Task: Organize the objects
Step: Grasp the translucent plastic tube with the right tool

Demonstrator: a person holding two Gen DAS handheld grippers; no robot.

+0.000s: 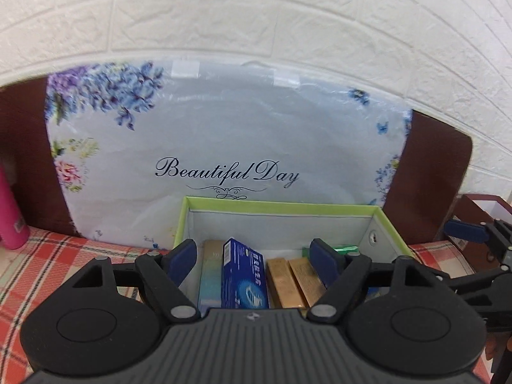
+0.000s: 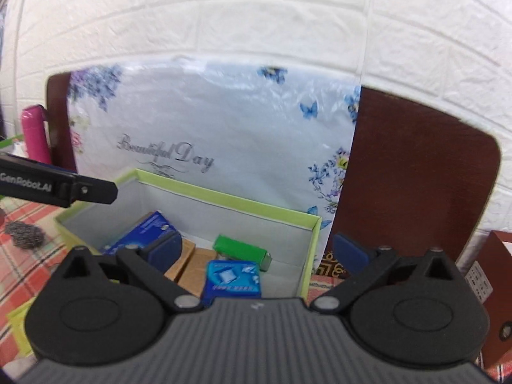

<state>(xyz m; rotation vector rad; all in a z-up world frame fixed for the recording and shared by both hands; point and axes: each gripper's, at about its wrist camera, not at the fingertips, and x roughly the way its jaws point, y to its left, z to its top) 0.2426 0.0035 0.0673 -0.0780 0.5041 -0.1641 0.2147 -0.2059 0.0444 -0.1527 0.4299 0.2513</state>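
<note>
White brick wallpaper is backing the checked desk (image 1: 48,256). Both left tongs (image 1: 254,256) and right tongs (image 2: 256,252) are hovering wide, empty, over the green-rimmed cardboard box (image 1: 281,206) of small cartons.

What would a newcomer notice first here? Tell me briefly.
The floral "Beautiful Day" board leaning against the white brick wall dominates. Below it, the green-rimmed box holds a dark blue carton and two gold boxes, with both open grippers hovering above.

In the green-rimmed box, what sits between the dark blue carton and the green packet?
Two tan boxes, side by side, lie between the dark blue carton and the green packet; the left wrist view shows it best.
</note>
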